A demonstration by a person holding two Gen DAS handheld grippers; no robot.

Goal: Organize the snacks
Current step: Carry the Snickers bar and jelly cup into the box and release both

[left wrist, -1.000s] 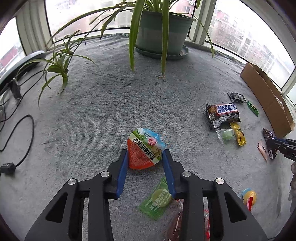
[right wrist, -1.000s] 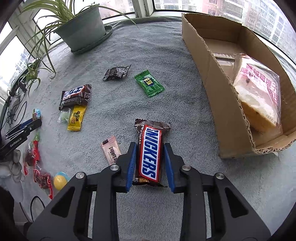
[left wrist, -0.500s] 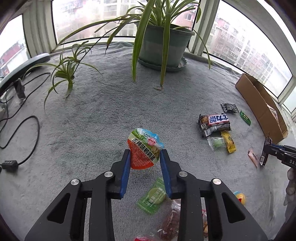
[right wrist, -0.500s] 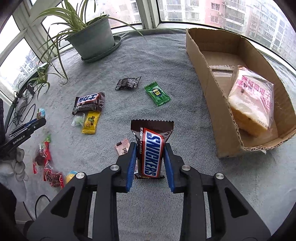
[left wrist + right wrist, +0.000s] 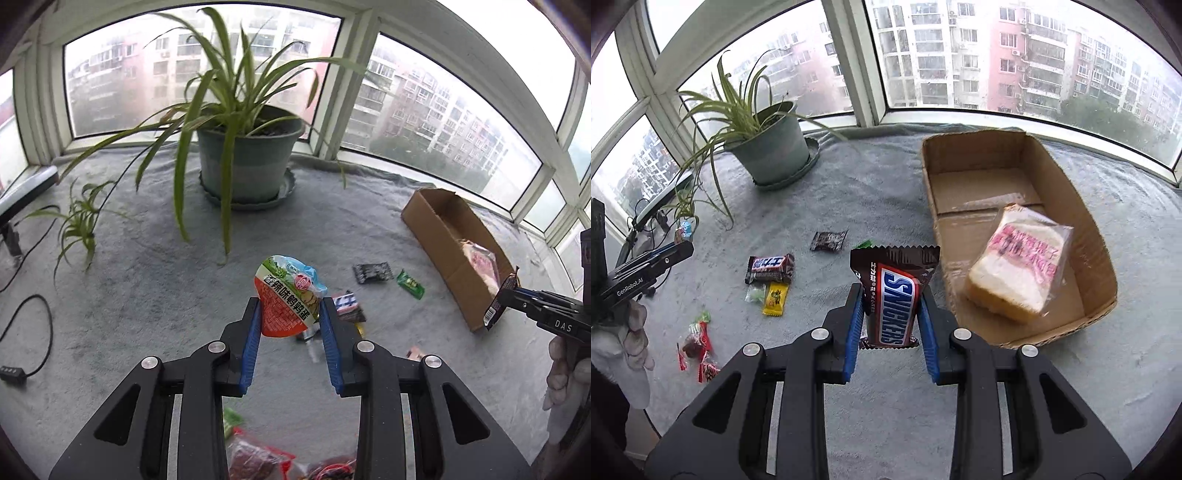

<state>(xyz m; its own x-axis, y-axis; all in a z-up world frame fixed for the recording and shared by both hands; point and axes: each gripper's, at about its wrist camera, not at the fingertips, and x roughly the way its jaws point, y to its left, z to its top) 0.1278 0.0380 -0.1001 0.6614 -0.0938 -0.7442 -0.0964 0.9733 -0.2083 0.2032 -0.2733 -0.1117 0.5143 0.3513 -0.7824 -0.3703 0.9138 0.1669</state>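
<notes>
My left gripper (image 5: 289, 314) is shut on a heart-shaped orange and green snack pack (image 5: 288, 295), held up off the grey cloth. My right gripper (image 5: 891, 304) is shut on a Snickers bar (image 5: 894, 295), lifted above the cloth just left of the cardboard box (image 5: 936, 206). A wrapped slice of bread (image 5: 1019, 266) lies in the box. In the left wrist view the right gripper (image 5: 498, 304) shows at the right edge with the bar in it, near the box (image 5: 436, 229). In the right wrist view the left gripper (image 5: 683, 249) shows at the left edge.
Loose snacks lie on the cloth: a dark bar (image 5: 770, 267), a yellow sweet (image 5: 774, 297), a black packet (image 5: 828, 240), red packets (image 5: 698, 343). A big potted plant (image 5: 245, 162) stands at the back, a small plant (image 5: 79, 225) and cables (image 5: 33, 332) at the left.
Both grippers have risen from the cloth with their snacks. The snack pack and the Snickers bar now hang in the air, and both views tilt up toward the windows.
</notes>
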